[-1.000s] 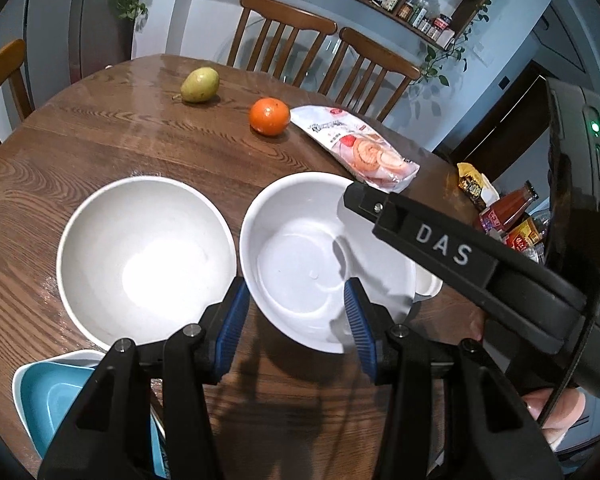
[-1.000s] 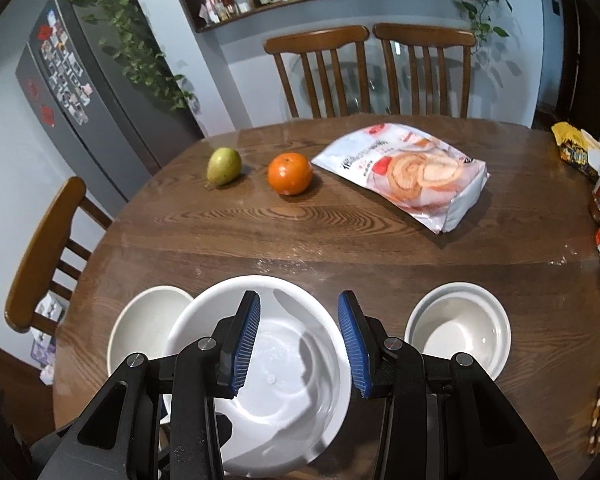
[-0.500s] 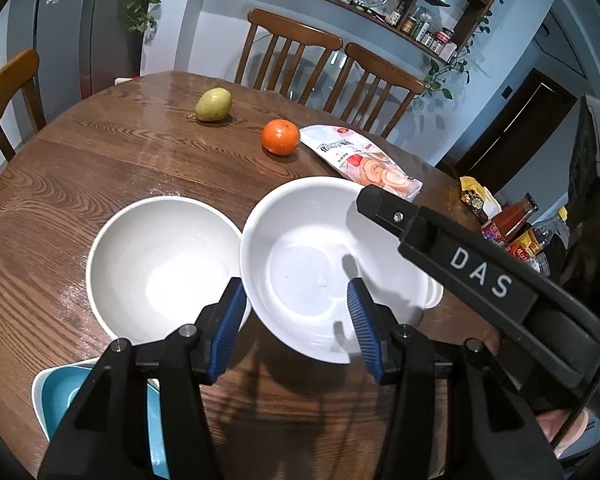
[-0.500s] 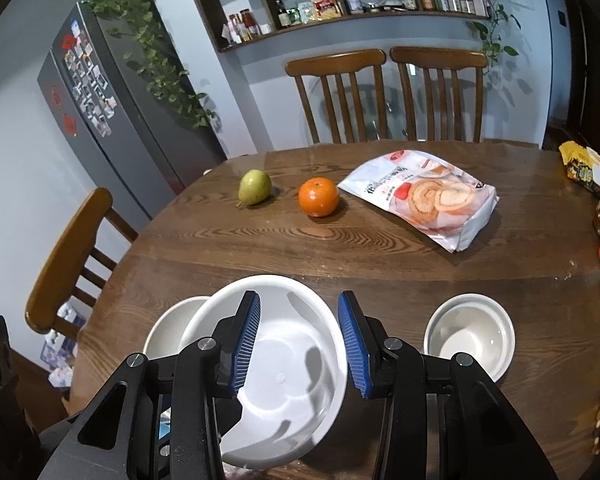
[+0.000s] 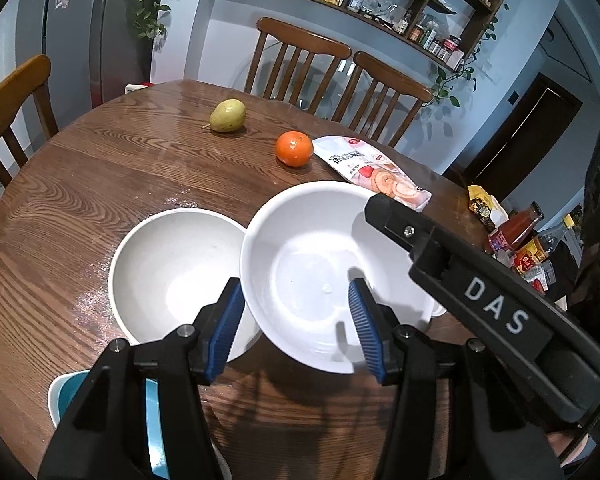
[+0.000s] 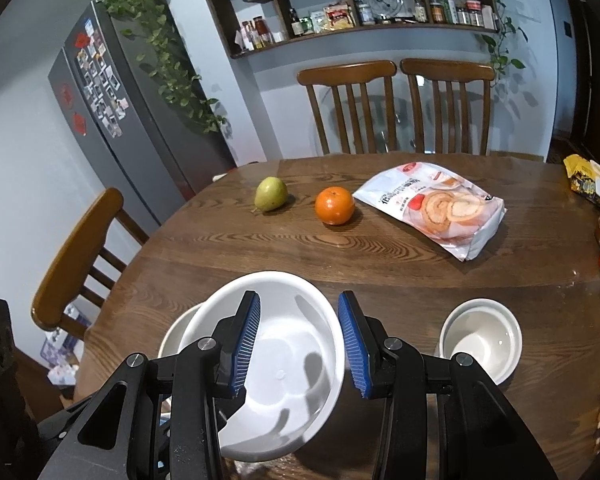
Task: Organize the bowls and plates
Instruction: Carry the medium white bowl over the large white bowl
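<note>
Glossy white round bowl [image 5: 312, 256] hangs tilted over the wooden surface [image 5: 100, 184] mid-frame, clamped by the right gripper [image 6: 298, 320]. Left gripper [image 5: 295, 304] has its jaws opening around the near rim, not pressing. Matte white bowl [image 5: 172, 268] sits just left, partly under its rim, so probably nest it there.

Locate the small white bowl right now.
Right wrist view: the small white bowl sits on the wooden table at lower right, just right of the right gripper, nearer than the snack bag.
</note>
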Demonstrator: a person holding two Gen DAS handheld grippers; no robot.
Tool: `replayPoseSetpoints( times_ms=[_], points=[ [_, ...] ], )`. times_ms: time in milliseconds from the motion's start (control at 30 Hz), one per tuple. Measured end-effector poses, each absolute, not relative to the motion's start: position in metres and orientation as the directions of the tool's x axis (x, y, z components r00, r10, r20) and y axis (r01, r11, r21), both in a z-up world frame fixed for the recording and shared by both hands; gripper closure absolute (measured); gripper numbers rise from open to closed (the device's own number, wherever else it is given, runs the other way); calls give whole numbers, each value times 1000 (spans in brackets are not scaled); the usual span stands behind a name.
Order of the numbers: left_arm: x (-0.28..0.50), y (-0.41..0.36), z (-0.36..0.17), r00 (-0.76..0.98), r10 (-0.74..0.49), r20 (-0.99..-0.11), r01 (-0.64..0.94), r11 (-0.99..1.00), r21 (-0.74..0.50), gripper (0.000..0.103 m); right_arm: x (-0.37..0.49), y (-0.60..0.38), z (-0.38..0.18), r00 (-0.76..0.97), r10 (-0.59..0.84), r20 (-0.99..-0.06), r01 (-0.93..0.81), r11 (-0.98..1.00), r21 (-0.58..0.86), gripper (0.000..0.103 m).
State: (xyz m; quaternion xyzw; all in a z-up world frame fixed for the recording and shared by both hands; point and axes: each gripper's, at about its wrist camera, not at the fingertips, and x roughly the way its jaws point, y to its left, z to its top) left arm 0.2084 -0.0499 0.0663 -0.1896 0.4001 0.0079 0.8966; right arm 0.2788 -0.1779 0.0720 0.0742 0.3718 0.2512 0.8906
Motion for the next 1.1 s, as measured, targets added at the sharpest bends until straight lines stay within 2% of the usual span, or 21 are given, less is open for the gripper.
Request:
replayPoseSetpoints(
  times_ms=[1033, 1100],
  points=[
    [207, -38, 69, 682, -75, -727, -211, 933, -293, 48, 267, -161, 75, 606, 520, -602, -414, 852, 320, 59],
    [207, -38, 69, 682, -69, -728, -214, 933, -289, 46, 267, -159, 75, 606, 524, -599, -418, 850, 321, 59]
  ],
)
